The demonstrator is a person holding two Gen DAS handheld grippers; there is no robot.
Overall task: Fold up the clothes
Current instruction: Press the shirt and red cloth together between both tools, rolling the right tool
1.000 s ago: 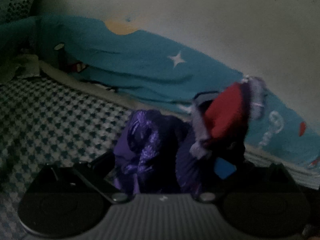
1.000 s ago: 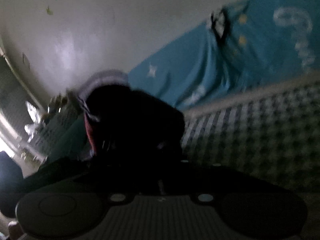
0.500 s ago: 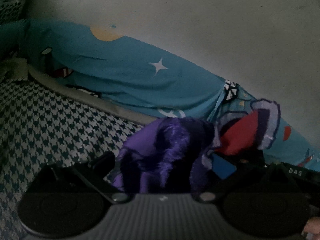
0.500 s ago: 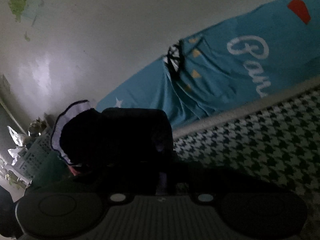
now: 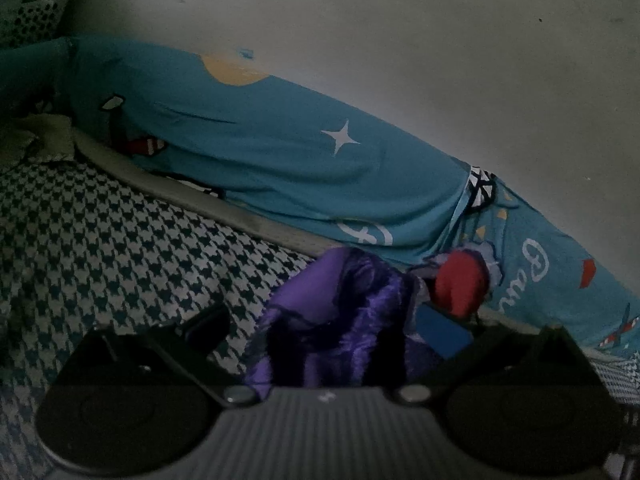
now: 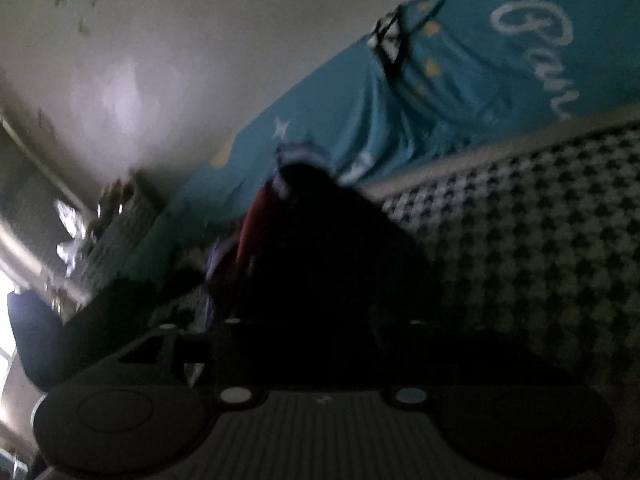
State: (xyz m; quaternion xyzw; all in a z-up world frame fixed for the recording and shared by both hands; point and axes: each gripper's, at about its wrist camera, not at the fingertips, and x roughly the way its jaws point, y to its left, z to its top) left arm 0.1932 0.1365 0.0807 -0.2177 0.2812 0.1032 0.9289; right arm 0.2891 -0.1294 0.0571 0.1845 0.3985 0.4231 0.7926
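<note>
**Shiny purple garment bunched up over the bed**

The purple garment (image 5: 336,320) is looking shiny and fuzzy, like velvet, with bright folds and deep dark creases. It is sitting in a crumpled bunch, not flat. A red patch (image 5: 460,288) with a pale frilly edge is showing at its right side, and a small blue piece (image 5: 442,334) is peeking out just below that. In the right wrist view the same garment (image 6: 320,260) is looking almost black, with a red strip and a pale frill at its top.

The garment is sitting right in front of the left gripper (image 5: 326,356), between its two dark fingers (image 5: 200,326), and it is filling the gap. The cloth is hiding the pads, so I cannot tell if they are squeezing it.

The right gripper (image 6: 312,328) is opening its jaws, and the dark cloth is lying between them. That view is blurry and dim, so I cannot tell if the pads are pressing on the cloth.

Under the garment is the bed (image 5: 100,248), covered in a dark-and-white checked sheet. Along the back of the bed, a teal blanket (image 5: 280,160) with a white star and white writing is lying against a plain pale wall (image 5: 400,40). A basket (image 5: 28,16) is sitting in the far left corner.
</note>
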